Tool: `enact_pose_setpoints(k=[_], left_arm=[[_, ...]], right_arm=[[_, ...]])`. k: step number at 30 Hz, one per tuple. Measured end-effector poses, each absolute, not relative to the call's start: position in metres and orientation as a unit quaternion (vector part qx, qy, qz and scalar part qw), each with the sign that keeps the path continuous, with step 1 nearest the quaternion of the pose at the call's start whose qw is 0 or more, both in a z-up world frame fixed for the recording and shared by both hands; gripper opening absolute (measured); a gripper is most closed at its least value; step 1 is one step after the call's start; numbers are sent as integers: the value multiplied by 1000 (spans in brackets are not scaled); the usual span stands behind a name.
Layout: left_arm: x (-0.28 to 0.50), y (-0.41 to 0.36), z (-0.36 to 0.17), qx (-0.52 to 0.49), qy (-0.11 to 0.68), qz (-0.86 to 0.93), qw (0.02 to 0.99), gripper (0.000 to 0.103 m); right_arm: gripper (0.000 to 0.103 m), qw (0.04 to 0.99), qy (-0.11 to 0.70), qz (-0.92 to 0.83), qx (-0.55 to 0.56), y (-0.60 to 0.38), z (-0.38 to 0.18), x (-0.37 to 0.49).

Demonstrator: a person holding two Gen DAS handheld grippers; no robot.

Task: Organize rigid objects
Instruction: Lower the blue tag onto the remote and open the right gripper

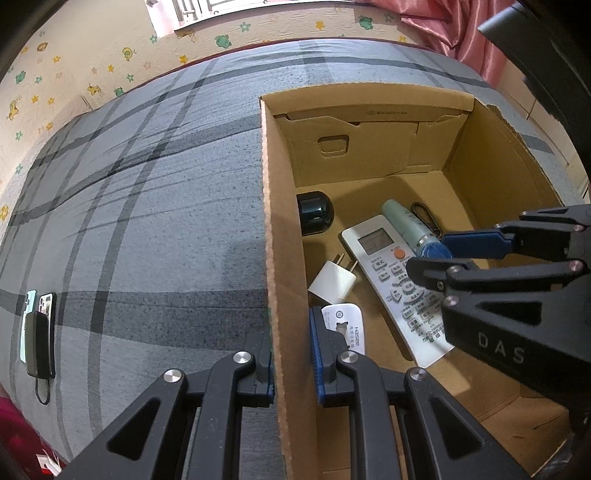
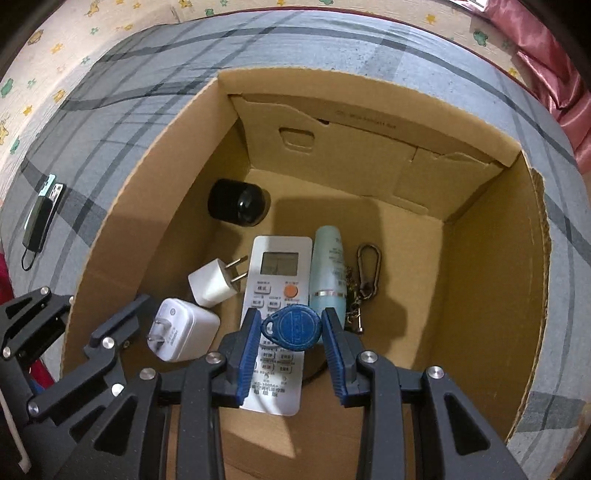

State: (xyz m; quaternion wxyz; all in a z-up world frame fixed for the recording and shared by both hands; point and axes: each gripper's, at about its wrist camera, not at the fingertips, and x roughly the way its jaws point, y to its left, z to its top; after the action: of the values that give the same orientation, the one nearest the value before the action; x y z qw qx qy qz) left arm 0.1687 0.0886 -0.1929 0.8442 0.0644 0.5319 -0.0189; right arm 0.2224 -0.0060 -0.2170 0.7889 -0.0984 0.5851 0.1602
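An open cardboard box stands on a grey plaid bed. My left gripper is shut on the box's left wall, one finger outside and one inside. Inside the box, low over the floor, my right gripper is shut on a blue key fob, just above a white remote control. In the left wrist view the right gripper reaches in from the right. On the box floor also lie a black round object, two white plug chargers, a pale green bottle and a carabiner with chain.
Phones and a dark power bank lie on the bed's left side. A wall with cartoon stickers runs behind the bed. Pink fabric hangs at the far right. The right half of the box floor is bare cardboard.
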Motion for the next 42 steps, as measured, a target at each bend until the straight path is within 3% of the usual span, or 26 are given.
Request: enact_pose_setpoints(k=[14, 17, 42], left_arm=[[168, 89, -193, 63, 533, -20, 844, 17], [169, 89, -193, 62, 533, -20, 844, 17], [166, 84, -190, 73, 531, -17, 844, 17]], right_arm=[[37, 791, 583, 159, -94, -10, -215, 227], [46, 795, 578, 157, -94, -10, -210, 225], [63, 857, 502, 101, -67, -66, -118, 179]])
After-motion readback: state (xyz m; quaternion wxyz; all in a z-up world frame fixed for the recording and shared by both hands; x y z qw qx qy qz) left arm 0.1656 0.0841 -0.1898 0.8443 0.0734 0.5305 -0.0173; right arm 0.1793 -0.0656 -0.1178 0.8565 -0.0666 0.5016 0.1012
